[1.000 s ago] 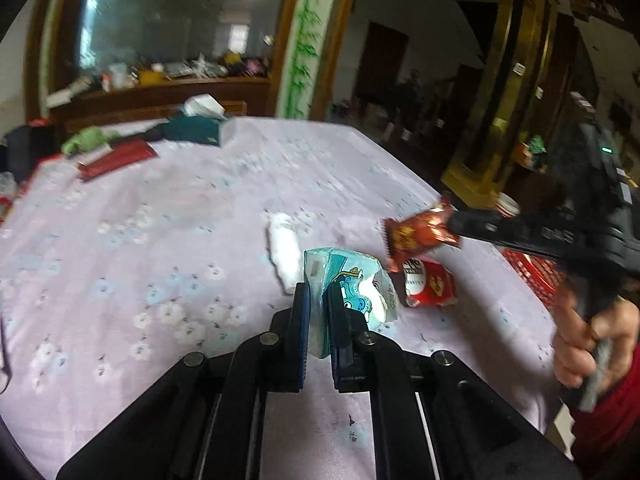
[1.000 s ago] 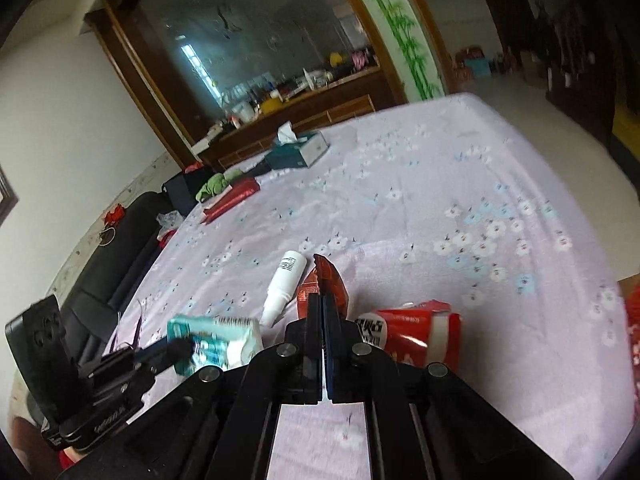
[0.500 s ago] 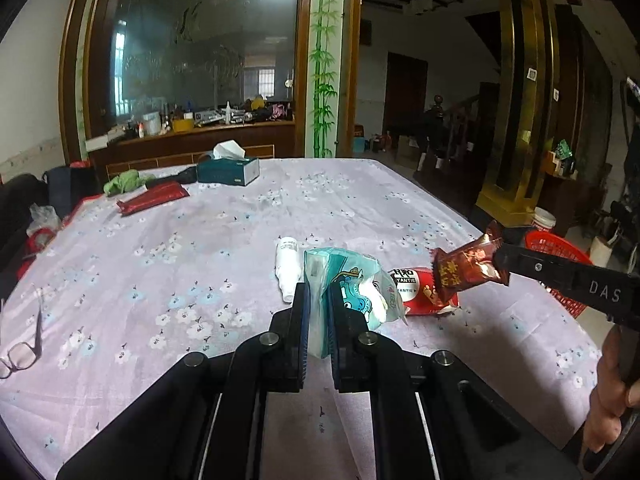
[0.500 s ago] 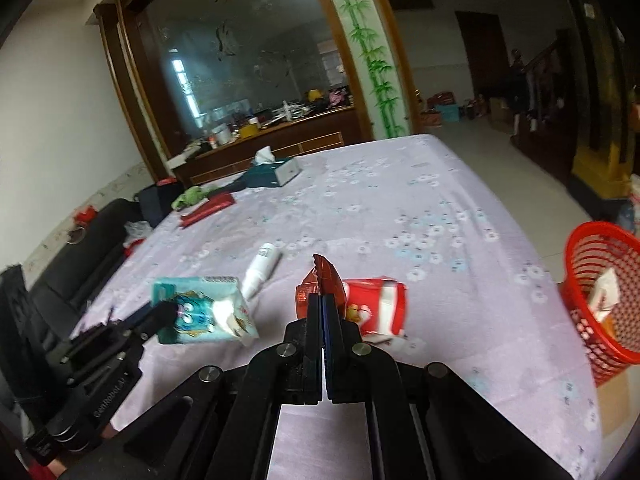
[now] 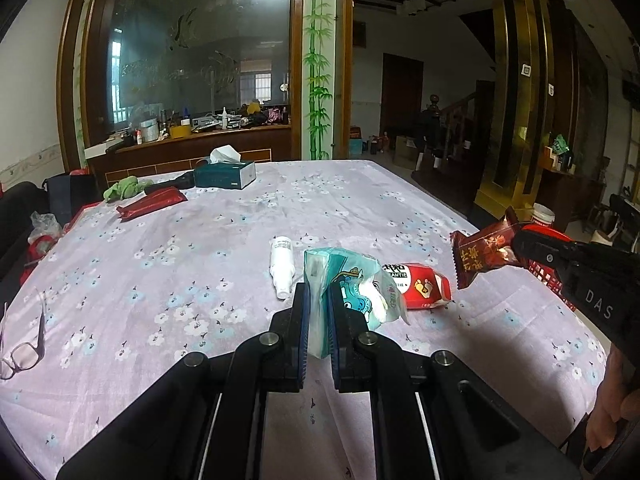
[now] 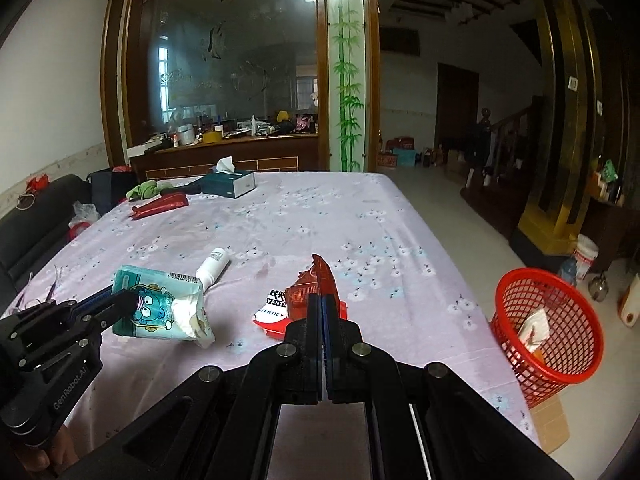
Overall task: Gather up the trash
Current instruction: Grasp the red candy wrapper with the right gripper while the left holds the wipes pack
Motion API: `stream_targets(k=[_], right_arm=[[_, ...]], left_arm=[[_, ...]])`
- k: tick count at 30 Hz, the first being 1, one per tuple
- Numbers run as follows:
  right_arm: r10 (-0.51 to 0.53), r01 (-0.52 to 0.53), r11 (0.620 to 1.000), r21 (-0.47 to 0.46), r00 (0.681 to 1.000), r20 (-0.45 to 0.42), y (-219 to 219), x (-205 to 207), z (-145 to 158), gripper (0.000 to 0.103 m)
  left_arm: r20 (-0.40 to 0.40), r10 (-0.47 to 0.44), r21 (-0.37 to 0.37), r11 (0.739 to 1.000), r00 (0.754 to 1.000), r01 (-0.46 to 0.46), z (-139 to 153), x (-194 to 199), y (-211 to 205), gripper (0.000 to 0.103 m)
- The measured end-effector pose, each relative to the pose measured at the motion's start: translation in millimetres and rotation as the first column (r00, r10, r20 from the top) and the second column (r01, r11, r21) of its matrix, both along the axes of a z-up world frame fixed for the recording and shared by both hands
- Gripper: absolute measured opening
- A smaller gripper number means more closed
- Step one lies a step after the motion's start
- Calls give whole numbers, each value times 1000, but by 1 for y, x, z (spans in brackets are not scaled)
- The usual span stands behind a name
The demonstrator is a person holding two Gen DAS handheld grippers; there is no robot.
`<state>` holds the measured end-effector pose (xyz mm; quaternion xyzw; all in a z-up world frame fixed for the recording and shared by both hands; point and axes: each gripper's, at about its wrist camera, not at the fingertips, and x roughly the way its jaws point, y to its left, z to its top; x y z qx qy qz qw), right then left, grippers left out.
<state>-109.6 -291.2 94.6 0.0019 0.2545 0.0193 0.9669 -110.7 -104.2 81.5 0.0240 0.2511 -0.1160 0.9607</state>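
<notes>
Now my left tool [image 5: 318, 312] clamps the tissue pack [image 5: 348, 288], my right tool [image 6: 322, 312] pinches a wrapper [image 6: 316, 284], both lifted; next, swing to the basket [image 6: 548, 328].

A big table [image 5: 224, 264] has a purple cloth with little white flowers on it. At the far end sits a dark green tissue box [image 5: 225, 174] with a white tissue sticking up. Near the box lie a crumpled green cloth [image 5: 122, 189] and a long dark red pouch [image 5: 152, 203]. A pair of glasses [image 5: 22, 350] rests on the near left edge. A black sofa [image 6: 38, 224] stands along the left side. Behind the table a wooden counter [image 6: 224, 148] is crowded with bottles and jars, under a large glass panel [image 6: 236, 52] with fish drawn on it. A white pillar [image 6: 347, 80] has green bamboo painted on it.
</notes>
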Motion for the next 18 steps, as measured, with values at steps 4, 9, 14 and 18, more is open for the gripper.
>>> stream_targets(k=[4, 9, 14, 18], right_arm=[[-3, 3, 1000, -19, 1000, 9, 3, -2, 1, 1], [-4, 4, 1000, -25, 1000, 11, 4, -4, 2, 1], [-2, 2, 1000, -26, 1000, 10, 4, -5, 2, 1], [-3, 3, 1000, -27, 1000, 7, 5, -4, 1, 1]], left_arm=[[-3, -2, 3, 1000, 1000, 2, -1, 0, -1, 8], [-6, -3, 5, 1000, 1000, 3, -1, 0, -1, 8], [-6, -3, 3, 1000, 1000, 3, -2, 0, -2, 8], [-7, -3, 3, 1000, 1000, 3, -2, 0, -2, 8]])
